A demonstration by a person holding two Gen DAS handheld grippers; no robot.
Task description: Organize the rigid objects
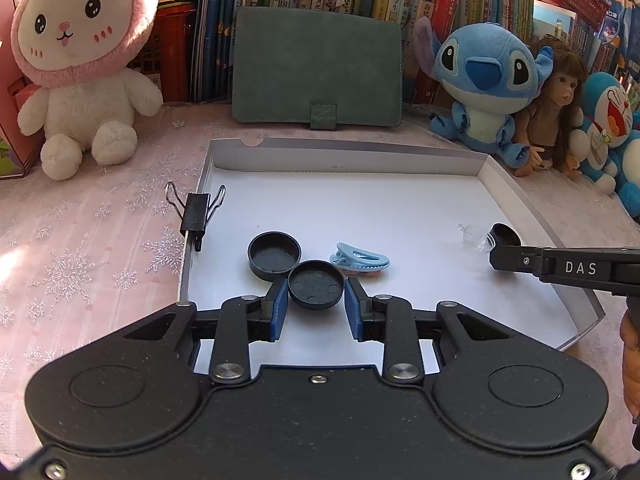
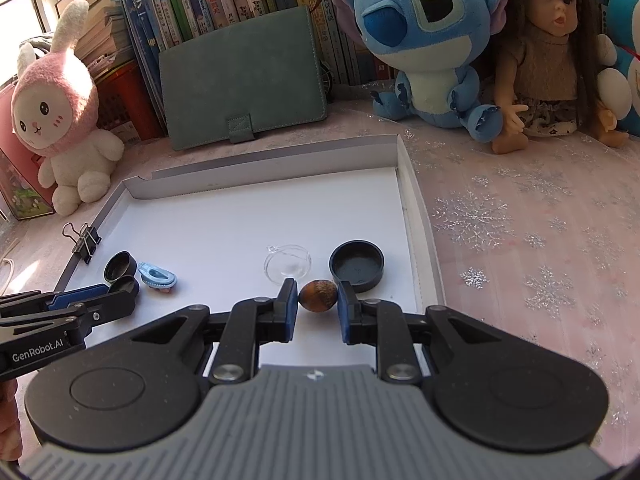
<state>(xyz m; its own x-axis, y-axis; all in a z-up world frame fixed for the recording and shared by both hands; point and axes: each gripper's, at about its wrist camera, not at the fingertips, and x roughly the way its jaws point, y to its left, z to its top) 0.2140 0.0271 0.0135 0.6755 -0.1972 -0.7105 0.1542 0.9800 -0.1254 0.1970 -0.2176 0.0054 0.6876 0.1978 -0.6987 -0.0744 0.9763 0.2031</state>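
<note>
**Black caps and a brown nut held over the white tray**

Matte black plastic, round and shallow with small raised dots inside: that is the cap (image 1: 316, 285) clamped between the blue pads of the left gripper (image 1: 316, 300), low over the smooth white floor of the cardboard tray (image 1: 348, 152). Just behind it lies a second black cap (image 1: 274, 255), rim up, and beside that a ridged pale-blue clip (image 1: 359, 261) lying on something pink. A black binder clip (image 1: 195, 213) with wire handles bites the tray's left wall.

The right gripper (image 2: 318, 298) is closed on a glossy brown oval nut (image 2: 318, 295), its pads pressing both ends. Close behind the nut sit a clear half-sphere shell (image 2: 287, 266) with a tiny loop and a third black cap (image 2: 357, 266), open side up, near the tray's right wall.

The tray rests on a pink cloth (image 2: 520, 240) with glittery snowflakes; plush toys, a doll and a suede-like green case (image 1: 316, 68) stand along the books behind
</note>
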